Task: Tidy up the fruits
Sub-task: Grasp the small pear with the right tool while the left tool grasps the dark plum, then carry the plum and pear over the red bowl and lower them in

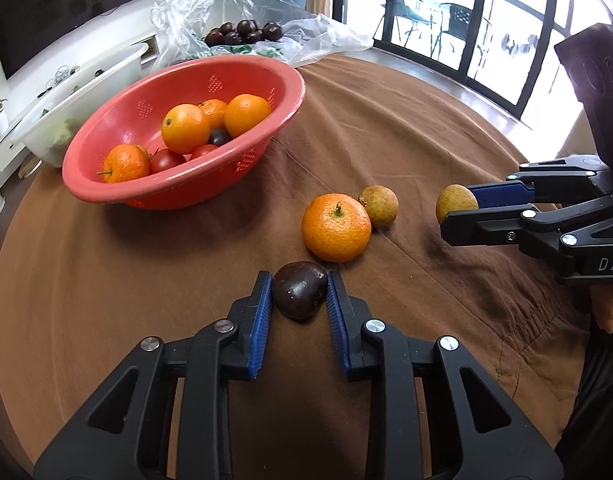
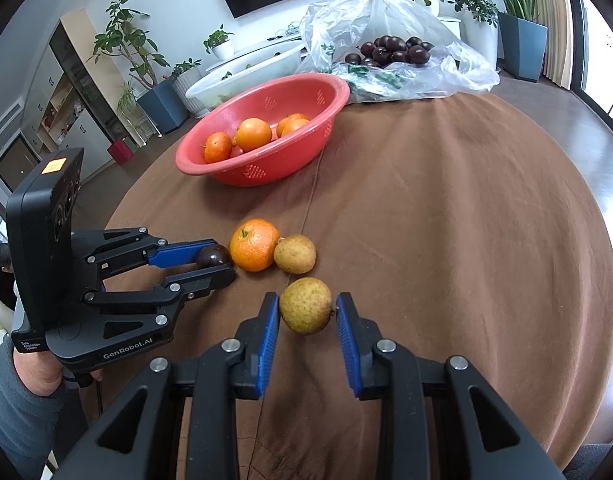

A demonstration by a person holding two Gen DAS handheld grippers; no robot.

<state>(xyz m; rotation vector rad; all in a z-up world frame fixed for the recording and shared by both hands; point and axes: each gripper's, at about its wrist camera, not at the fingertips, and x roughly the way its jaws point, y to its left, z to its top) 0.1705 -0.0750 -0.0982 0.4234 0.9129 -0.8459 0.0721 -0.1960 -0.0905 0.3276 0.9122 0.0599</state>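
Observation:
A dark purple plum [image 1: 299, 290] lies on the brown cloth between the blue pads of my left gripper [image 1: 299, 286]; the pads touch its sides. It also shows in the right wrist view [image 2: 213, 257]. A yellow-brown fruit [image 2: 305, 311] sits between the pads of my right gripper [image 2: 307, 312], which close on it; it shows in the left wrist view [image 1: 455, 208] too. An orange [image 1: 336, 227] and a second yellow-brown fruit [image 1: 379, 204] lie together on the cloth. A red colander [image 1: 114, 194] holds several oranges, tomatoes and a plum.
A clear plastic bag [image 1: 306, 36] with several dark plums [image 1: 244, 32] lies at the table's far edge. A white tub [image 1: 50, 116] stands behind the colander. The round table [image 2: 466, 220] is covered with brown cloth; windows and potted plants are beyond.

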